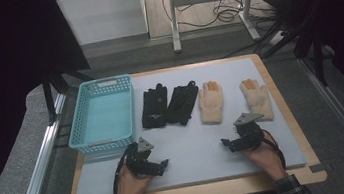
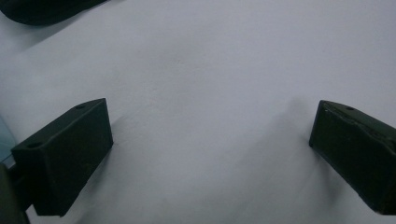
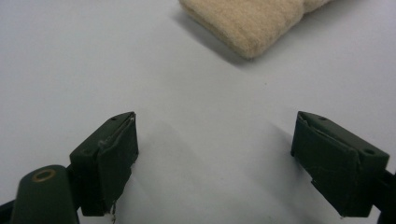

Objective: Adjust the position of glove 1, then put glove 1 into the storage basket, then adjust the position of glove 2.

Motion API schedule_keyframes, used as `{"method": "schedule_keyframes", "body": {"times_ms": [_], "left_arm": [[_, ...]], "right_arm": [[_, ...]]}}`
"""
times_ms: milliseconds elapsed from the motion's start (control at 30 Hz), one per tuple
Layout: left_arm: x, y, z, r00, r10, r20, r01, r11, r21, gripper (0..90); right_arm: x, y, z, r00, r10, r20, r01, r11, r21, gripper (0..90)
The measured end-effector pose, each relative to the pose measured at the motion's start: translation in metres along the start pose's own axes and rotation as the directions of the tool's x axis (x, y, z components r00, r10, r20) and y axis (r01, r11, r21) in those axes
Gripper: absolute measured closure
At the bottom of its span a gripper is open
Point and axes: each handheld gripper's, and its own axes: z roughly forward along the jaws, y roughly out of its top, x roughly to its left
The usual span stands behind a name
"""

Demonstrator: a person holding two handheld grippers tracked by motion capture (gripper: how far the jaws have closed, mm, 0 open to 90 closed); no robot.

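Note:
On the grey mat [image 1: 191, 145] lie two black gloves [image 1: 155, 107] [image 1: 182, 103] and two cream gloves with orange fingertips [image 1: 211, 102] [image 1: 257, 98], in a row. My left gripper [image 1: 163, 165] rests low on the mat in front of the black gloves, open, with nothing between its jaws. My right gripper [image 1: 226, 143] rests in front of the cream gloves, also open and empty. In the right gripper view a cream glove cuff [image 3: 252, 23] lies ahead of the jaws. A black glove edge [image 2: 42, 9] shows at the top left of the left gripper view.
A turquoise plastic basket [image 1: 103, 114] stands empty at the mat's left side, beside the black gloves. The mat sits on a wooden tabletop [image 1: 198, 193]. Behind the table are a desk frame [image 1: 208, 1] and cables on the floor.

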Motion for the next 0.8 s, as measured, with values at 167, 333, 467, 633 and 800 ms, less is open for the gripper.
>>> {"method": "schedule_keyframes", "body": {"times_ms": [167, 333, 467, 633, 800], "left_arm": [[0.0000, -0.0002, -0.0001, 1.0000, 0.001, -0.001, -0.001, 1.0000, -0.002, 0.0], [-0.0003, -0.0004, -0.0002, 1.0000, 0.001, -0.001, -0.001, 1.0000, -0.003, 0.0], [-0.0003, -0.0005, -0.0003, 1.0000, 0.002, -0.002, -0.002, 1.0000, -0.005, 0.2], [-0.0004, -0.0005, -0.0003, 1.0000, 0.003, -0.002, -0.003, 1.0000, -0.005, 0.3], [-0.0005, -0.0006, -0.0004, 1.0000, 0.004, -0.003, -0.004, 1.0000, -0.007, 0.5]], "right_arm": [[0.0001, -0.0004, 0.0001, 1.0000, 0.000, 0.001, 0.000, 1.000, -0.003, 14.4], [0.0003, -0.0005, 0.0002, 1.0000, -0.001, 0.003, 0.001, 1.000, -0.004, 14.3], [0.0003, -0.0005, 0.0003, 1.0000, -0.001, 0.004, 0.001, 1.000, -0.003, 14.0], [0.0000, -0.0005, 0.0003, 1.0000, 0.001, 0.002, -0.001, 1.000, -0.001, 13.7], [-0.0001, -0.0005, 0.0001, 1.0000, 0.004, 0.003, -0.004, 1.000, -0.001, 13.6]]}}
